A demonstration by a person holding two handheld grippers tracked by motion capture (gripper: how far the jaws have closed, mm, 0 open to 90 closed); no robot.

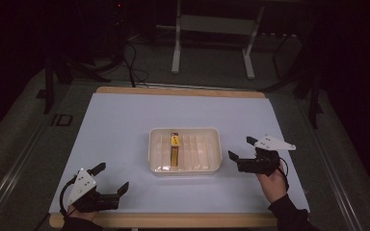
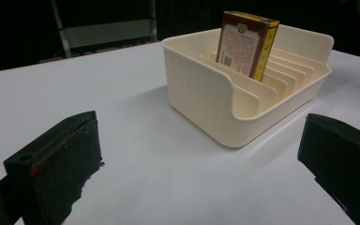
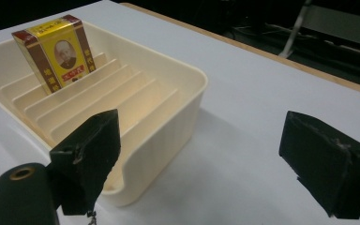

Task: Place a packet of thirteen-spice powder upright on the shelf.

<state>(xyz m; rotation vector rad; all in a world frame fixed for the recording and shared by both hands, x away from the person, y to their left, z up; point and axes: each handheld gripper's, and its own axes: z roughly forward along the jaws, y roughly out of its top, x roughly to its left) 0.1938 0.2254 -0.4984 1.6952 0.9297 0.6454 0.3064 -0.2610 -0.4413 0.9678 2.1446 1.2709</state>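
High view: white table top (image 1: 125,125), wooden edge strip showing along far and near sides. Cream slotted tray (image 1: 212,166) sits about centre, slightly toward 6 o'clock, long side running 9-to-3. One box (image 1: 174,149), red-brown and yellow, stands on edge in a slot left of the tray's middle; slots toward 3 o'clock are empty, also the slot or two toward 9 o'clock.

Left gripper (image 1: 110,179) low at 7 o'clock of the tray, near the table's front edge, jaws spread wide, nothing between them, pointing toward 2 o'clock. Well apart from the tray; bare white surface between them. In the left gripper view the tray (image 2: 201,89) is ahead at 1 o'clock, box (image 2: 246,44) upright and leaning slightly against a divider, tray corner rounded, side wall dipping low at the near end.

Right gripper (image 1: 242,148) at 3 o'clock of the tray, just beside its right wall, not touching, jaws wide apart and empty, pointing toward 9 o'clock. Right hand (image 1: 272,185) behind it, sleeve at the front edge. In the right gripper view the tray (image 3: 178,117) is close at 10 o'clock, its corner between the jaws' line, box (image 3: 56,54) at the far end.

Open table at 12, 9 and 3 o'clock of the tray. Floor and metal frame legs beyond the far edge.
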